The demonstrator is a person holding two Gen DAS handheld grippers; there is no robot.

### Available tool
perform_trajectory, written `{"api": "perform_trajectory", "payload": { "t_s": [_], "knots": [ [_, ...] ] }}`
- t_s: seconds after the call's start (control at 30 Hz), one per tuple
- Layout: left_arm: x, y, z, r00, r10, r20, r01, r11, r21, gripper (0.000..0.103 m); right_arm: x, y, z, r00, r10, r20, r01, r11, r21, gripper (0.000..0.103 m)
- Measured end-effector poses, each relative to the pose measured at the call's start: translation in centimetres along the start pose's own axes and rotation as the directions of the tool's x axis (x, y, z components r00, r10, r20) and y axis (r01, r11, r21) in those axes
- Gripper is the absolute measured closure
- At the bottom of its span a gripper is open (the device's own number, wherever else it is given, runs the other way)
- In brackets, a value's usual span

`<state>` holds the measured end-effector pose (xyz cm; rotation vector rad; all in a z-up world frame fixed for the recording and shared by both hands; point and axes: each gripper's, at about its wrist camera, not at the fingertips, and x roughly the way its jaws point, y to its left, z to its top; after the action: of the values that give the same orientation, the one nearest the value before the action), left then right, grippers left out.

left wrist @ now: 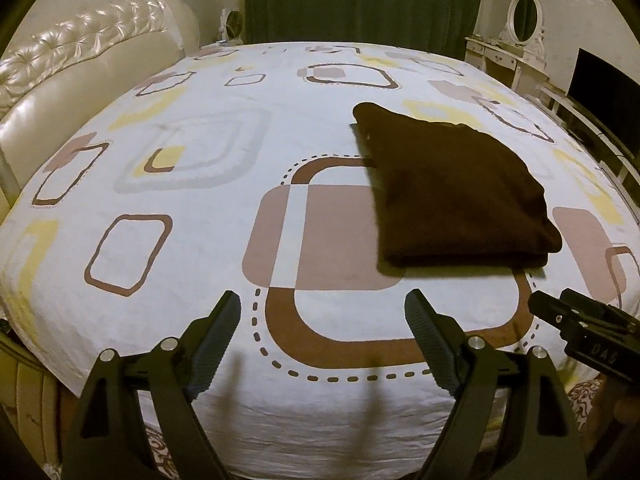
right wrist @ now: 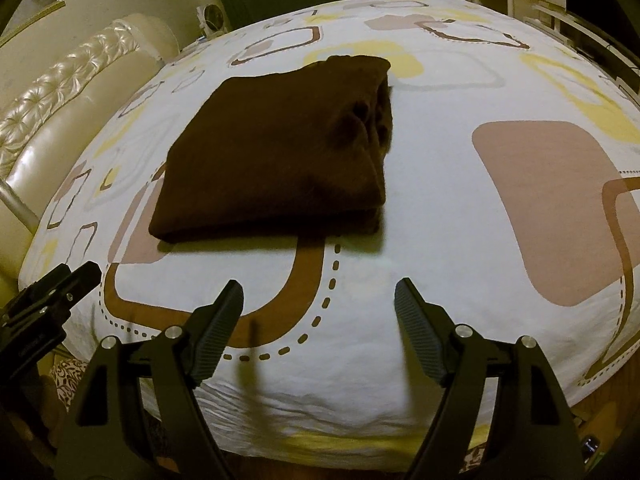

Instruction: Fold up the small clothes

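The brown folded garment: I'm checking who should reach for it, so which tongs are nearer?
Right, slightly. The right tongs sit just short of the brown folded garment, toward its right end; the left tongs sit off its left corner.

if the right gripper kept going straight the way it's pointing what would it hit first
Most likely the bare bedsheet, not the folded brown cloth. The right gripper stands open and empty, aimed downward at the sheet just near of and right of the cloth's front corner. Depth is hard to judge through the fisheye, so it might brush that corner.
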<state>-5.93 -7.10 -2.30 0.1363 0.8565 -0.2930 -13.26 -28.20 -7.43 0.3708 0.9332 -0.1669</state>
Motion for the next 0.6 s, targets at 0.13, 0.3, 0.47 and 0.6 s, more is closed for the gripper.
{"api": "perform_trajectory", "payload": {
  "t_s": [0.13,0.3,0.47,0.6],
  "knots": [
    [0.10,0.01,-0.02,1.000,-0.006,0.000,0.006,1.000,-0.006,0.017,0.16,0.13,-0.15,1.000,0.000,-0.006,0.000,1.000,-0.004,0.025],
    [0.14,0.18,-0.03,1.000,-0.014,-0.002,0.014,1.000,-0.013,0.017,0.27,0.16,-0.23,1.000,0.000,-0.007,0.000,1.000,-0.003,0.025],
    [0.17,0.50,0.11,0.999,-0.032,-0.006,0.032,0.999,-0.029,0.015,0.40,0.22,-0.30,1.000,0.000,-0.010,0.000,1.000,-0.005,0.024],
    [-0.44,-0.14,0.16,0.997,0.079,0.028,-0.079,0.997,-0.007,0.014,0.45,0.21,-0.30,1.000,0.001,-0.010,-0.001,1.000,-0.005,0.024]
  ]
}}
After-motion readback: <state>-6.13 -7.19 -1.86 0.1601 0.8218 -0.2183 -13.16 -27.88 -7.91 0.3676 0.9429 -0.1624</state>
